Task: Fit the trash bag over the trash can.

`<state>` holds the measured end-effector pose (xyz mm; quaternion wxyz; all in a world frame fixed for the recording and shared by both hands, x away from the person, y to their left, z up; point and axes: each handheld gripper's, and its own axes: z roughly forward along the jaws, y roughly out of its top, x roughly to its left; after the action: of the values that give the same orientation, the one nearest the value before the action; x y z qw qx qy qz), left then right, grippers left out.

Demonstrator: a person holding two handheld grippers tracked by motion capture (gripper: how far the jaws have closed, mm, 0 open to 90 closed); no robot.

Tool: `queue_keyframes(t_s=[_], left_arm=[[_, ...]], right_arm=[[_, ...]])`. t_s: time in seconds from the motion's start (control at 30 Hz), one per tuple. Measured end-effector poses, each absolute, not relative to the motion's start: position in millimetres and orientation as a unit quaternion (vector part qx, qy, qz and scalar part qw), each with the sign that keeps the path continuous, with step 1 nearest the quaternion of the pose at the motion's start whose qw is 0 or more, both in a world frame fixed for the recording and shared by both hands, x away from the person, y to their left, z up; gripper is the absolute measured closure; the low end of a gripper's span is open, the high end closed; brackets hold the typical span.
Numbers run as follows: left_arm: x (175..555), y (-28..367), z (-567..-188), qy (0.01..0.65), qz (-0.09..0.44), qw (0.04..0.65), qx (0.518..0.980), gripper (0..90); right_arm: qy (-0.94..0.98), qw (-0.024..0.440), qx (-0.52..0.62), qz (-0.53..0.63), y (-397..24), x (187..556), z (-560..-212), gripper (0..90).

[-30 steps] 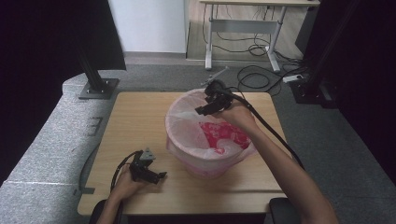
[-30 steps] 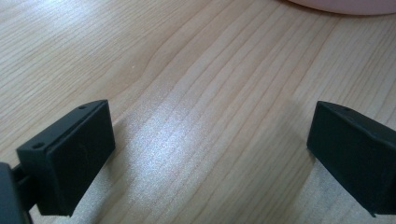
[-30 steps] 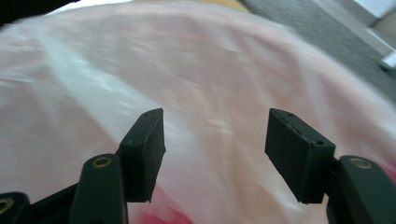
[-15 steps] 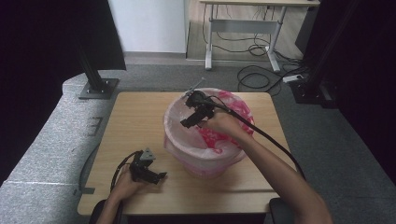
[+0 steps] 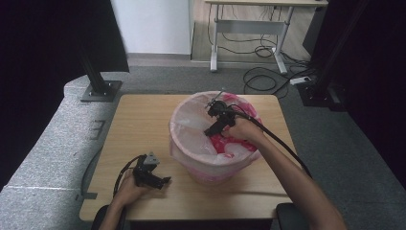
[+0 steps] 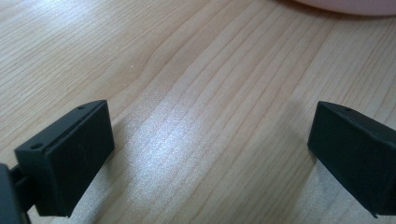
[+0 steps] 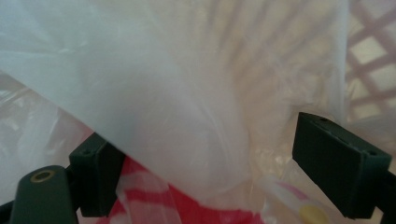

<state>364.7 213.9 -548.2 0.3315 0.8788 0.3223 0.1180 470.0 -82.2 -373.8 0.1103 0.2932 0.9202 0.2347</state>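
Observation:
A pink lattice bin (image 5: 210, 163) lined with a thin white plastic bag (image 5: 191, 122) stands on the wooden table (image 5: 139, 124). Red and white wrappers (image 5: 225, 143) lie inside it. My right gripper (image 5: 210, 130) reaches down into the bin from its right side. In the right gripper view its jaws stand wide apart around a fold of the white bag (image 7: 187, 116), with red packaging (image 7: 187, 207) below. My left gripper (image 5: 160, 181) rests on the table near the front left, open, with bare wood (image 6: 210, 140) between its jaws.
The bin's pink base (image 6: 345, 4) edges into the top of the left gripper view. Grey padding (image 5: 43, 153) borders the table on the left. A black stand (image 5: 98, 88) and a white desk frame (image 5: 249, 38) sit beyond the far edge.
My right gripper swung left across the bin, then came back toward its middle and dipped lower inside. The bin shifted slightly. The left gripper stayed put.

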Motion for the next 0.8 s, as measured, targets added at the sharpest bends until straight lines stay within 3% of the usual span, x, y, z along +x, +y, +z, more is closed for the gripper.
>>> queue_keyframes(t_s=[0.4,0.6,0.8], left_arm=[[364.7,213.8,-548.2,0.323,0.118,0.332,0.879,0.0],[364.6,213.8,-548.3,0.323,0.117,0.332,0.879,0.0],[364.4,213.8,-548.3,0.323,0.117,0.332,0.878,0.0]], right_arm=[[0.921,0.086,0.217,0.310,-93.9,451.5,-333.5,12.6],[0.915,0.084,0.209,0.333,-97.1,448.1,-316.2,0.0],[0.906,0.087,0.216,0.353,-103.4,444.3,-302.3,0.0]])
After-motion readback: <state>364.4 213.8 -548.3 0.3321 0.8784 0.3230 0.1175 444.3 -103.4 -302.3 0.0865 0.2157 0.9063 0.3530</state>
